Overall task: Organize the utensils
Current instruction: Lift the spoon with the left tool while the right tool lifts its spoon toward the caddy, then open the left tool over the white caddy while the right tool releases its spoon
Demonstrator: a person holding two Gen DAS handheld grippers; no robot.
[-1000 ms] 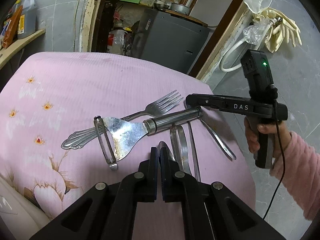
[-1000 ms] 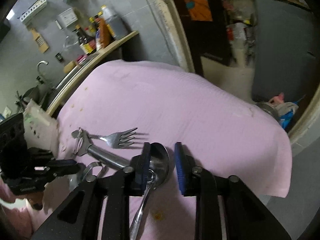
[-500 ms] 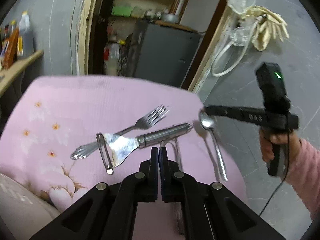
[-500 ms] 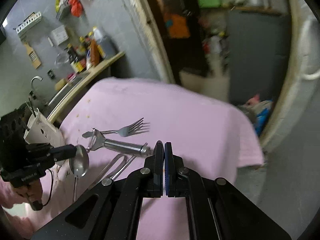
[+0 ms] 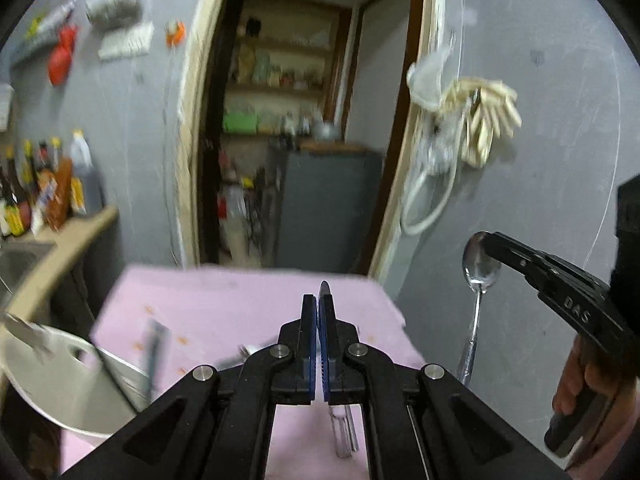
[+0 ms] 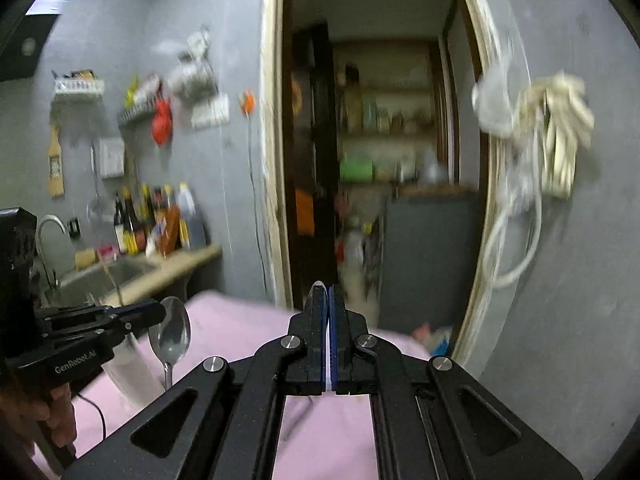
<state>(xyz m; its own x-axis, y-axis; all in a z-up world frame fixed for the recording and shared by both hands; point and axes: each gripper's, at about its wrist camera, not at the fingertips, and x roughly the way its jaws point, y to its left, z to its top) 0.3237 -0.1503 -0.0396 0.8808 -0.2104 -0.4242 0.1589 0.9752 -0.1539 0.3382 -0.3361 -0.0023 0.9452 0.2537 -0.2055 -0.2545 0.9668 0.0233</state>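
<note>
Both grippers are raised above the pink cloth table [image 5: 240, 304]. My left gripper [image 5: 319, 320] is shut on a metal spoon; its bowl tip [image 5: 324, 288] sticks up past the pads and its handle [image 5: 343, 432] hangs below. The right wrist view shows that spoon [image 6: 170, 332] hanging from the left gripper's fingers [image 6: 132, 316]. My right gripper [image 6: 328, 312] is shut on a second spoon, whose tip [image 6: 318, 285] shows above the pads. The left wrist view shows this spoon [image 5: 480, 268] hanging bowl-up from the right gripper [image 5: 492, 242].
A white holder [image 5: 60, 384] stands blurred at the table's left edge, also in the right wrist view [image 6: 132, 368]. A counter with bottles [image 6: 152, 220] and a sink [image 6: 108, 276] lies left. A doorway [image 6: 380, 160] is ahead; gloves [image 6: 560, 132] hang on the right wall.
Both grippers have lifted up and tilted away from the table. The right gripper closed on a spoon and raised it; the left gripper has raised its spoon. The fork and peeler have left view.
</note>
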